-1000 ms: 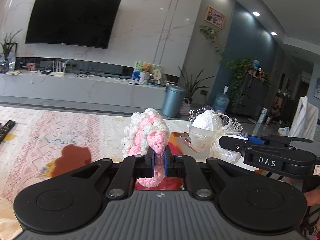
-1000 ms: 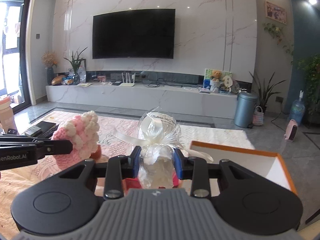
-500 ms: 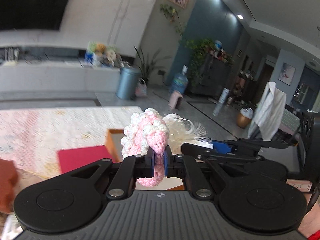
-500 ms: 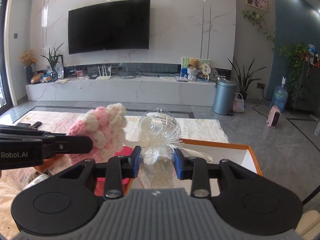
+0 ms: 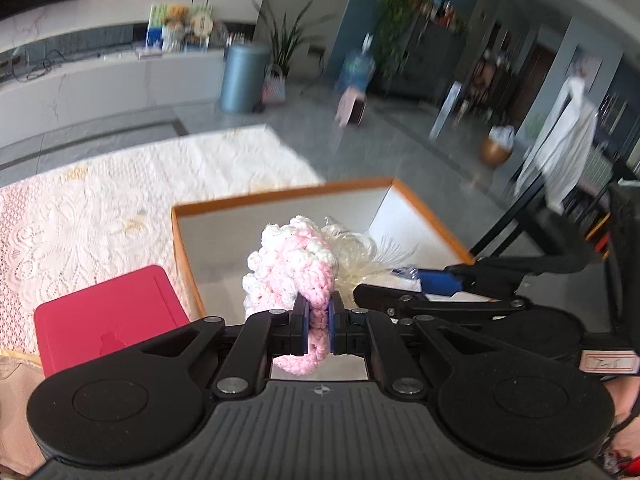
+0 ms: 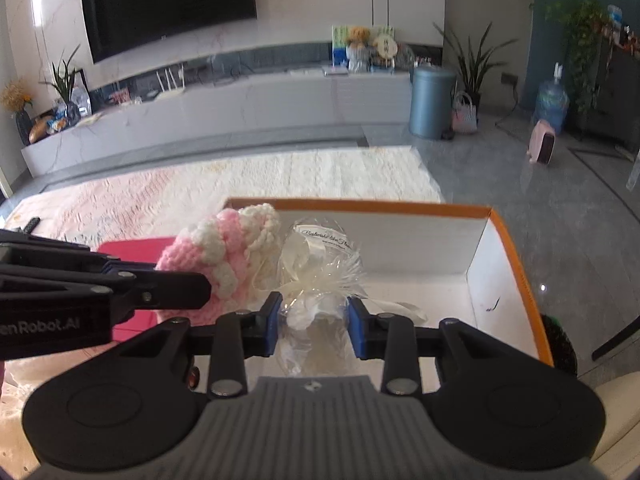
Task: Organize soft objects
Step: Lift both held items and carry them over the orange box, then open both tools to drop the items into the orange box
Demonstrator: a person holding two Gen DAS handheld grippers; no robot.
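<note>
My left gripper is shut on a pink and white crocheted toy and holds it over the near left part of an open white box with an orange rim. My right gripper is shut on a clear cellophane bag with a white ribbon, held over the same box. The crocheted toy and the bag are side by side, nearly touching. The left gripper's fingers show at the left of the right wrist view.
A red flat case lies left of the box on a lace tablecloth. A remote lies at the table's far left. Beyond are a grey floor, a bin and a TV wall.
Both grippers have swung right and tilted down with their loads, from above the tablecloth to above the open box. The toy and bag stay gripped.
</note>
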